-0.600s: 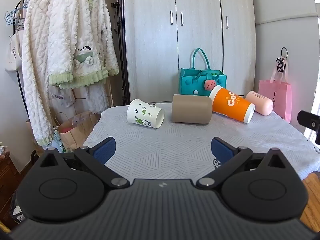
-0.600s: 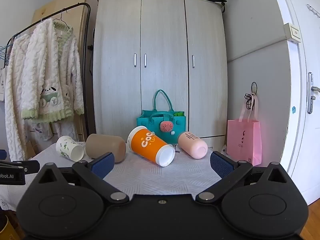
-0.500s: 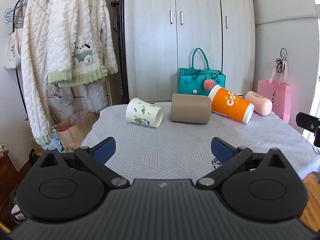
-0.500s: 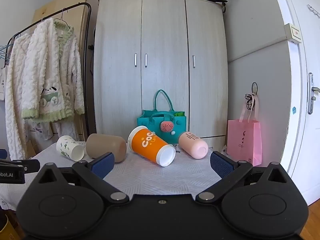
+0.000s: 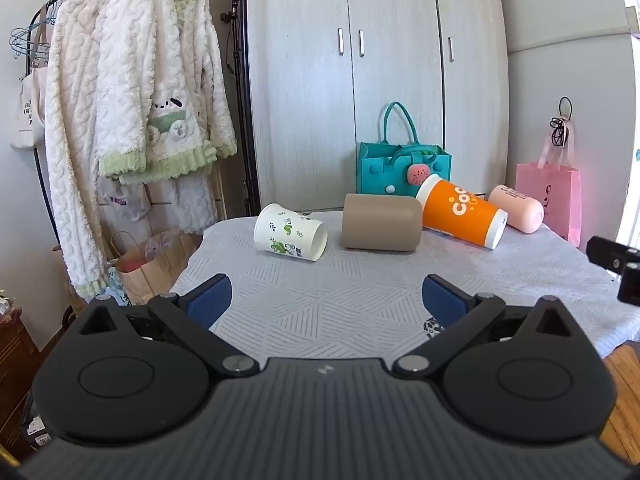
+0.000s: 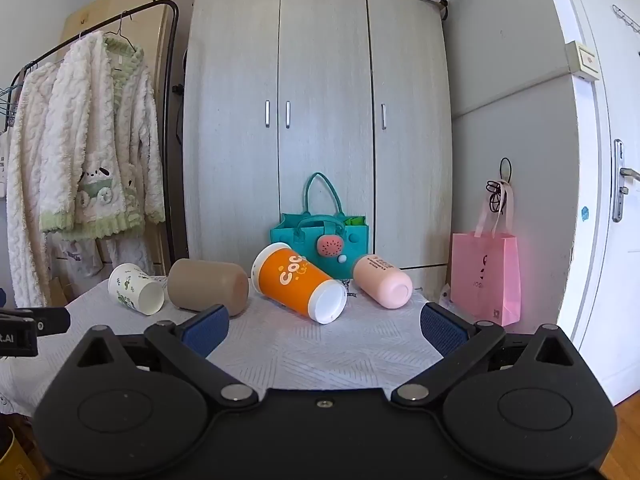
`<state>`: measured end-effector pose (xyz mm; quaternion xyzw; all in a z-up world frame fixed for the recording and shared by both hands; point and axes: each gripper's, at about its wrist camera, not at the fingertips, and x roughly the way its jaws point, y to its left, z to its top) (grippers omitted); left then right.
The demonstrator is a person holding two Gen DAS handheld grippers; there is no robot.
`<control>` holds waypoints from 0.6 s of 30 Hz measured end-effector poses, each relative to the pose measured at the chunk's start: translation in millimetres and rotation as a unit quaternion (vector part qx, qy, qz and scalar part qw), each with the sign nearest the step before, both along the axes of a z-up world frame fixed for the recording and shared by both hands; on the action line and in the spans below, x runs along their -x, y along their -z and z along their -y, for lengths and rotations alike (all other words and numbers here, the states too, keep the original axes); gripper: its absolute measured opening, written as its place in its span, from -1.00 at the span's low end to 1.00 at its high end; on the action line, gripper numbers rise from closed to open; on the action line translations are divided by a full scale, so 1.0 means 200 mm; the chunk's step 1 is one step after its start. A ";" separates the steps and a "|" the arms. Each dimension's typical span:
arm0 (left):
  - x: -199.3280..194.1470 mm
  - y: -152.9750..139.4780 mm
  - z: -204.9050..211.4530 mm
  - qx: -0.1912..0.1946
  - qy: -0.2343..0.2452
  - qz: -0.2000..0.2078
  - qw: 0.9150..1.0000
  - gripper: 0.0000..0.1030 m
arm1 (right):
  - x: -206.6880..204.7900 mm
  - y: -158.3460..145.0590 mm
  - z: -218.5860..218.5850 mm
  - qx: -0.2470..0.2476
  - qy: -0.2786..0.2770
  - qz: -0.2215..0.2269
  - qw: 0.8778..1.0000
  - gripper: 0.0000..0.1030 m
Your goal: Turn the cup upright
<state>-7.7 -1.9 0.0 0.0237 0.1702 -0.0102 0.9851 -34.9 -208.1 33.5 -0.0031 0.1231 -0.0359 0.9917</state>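
Several cups lie on their sides in a row at the far side of the table [image 5: 360, 300]: a white paper cup with green leaves [image 5: 290, 232] [image 6: 136, 289], a tan cup [image 5: 382, 222] [image 6: 208, 286], an orange cup [image 5: 460, 212] [image 6: 298, 282] and a pink cup [image 5: 516, 209] [image 6: 382, 280]. My left gripper [image 5: 326, 300] is open and empty, above the near part of the table, short of the white and tan cups. My right gripper [image 6: 324, 328] is open and empty, short of the orange cup.
A teal felt bag [image 5: 402, 168] stands behind the cups against a wardrobe [image 5: 360, 80]. A pink paper bag [image 6: 486, 280] sits at the right. Fluffy white robes [image 5: 132, 120] hang on a rack at the left, above a brown paper bag [image 5: 152, 260].
Both grippers have drifted slightly; the cups sit a little lower in the left wrist view. Nothing was grasped or moved.
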 end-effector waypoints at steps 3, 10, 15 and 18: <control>0.00 0.01 0.00 0.006 0.007 -0.001 1.000 1.00 | 0.01 0.01 0.00 0.000 -0.001 0.002 1.000 1.00; -0.01 0.03 -0.02 0.013 0.007 -0.002 1.000 1.00 | 0.03 0.02 -0.03 0.007 0.000 0.007 1.000 1.00; 0.01 0.03 -0.05 0.024 0.006 0.020 0.999 1.00 | 0.04 0.02 -0.04 0.014 0.001 0.020 1.000 1.00; 0.02 0.03 -0.06 0.031 0.007 0.030 0.999 1.00 | 0.05 0.02 -0.05 0.013 0.000 0.023 1.000 1.00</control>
